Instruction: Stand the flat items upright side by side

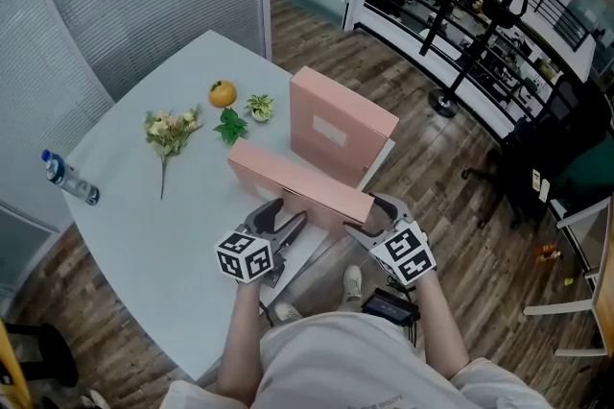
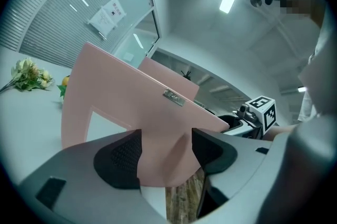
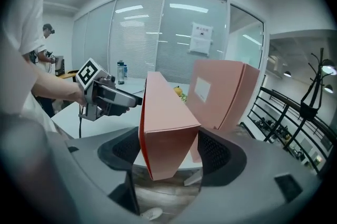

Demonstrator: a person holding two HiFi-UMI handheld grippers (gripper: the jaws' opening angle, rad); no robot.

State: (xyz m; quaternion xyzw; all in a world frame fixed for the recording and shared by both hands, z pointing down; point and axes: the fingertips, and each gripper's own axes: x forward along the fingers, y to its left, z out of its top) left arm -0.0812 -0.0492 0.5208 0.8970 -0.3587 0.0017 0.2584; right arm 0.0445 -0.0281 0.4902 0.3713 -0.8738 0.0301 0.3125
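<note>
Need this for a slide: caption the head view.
Left claw and right claw grip one pink box before the upright box.

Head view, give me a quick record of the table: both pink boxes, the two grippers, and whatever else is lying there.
near pink box: lengthwise at the table's front edge, not upright
far pink box: upright, just behind the near one
left gripper: jaws closed on the near pink box
right gripper: jaws closed on the same box's end
table: white, curved edge
other items: flower bunch, orange, green leaves, water bottle, all left of the boxes
</note>
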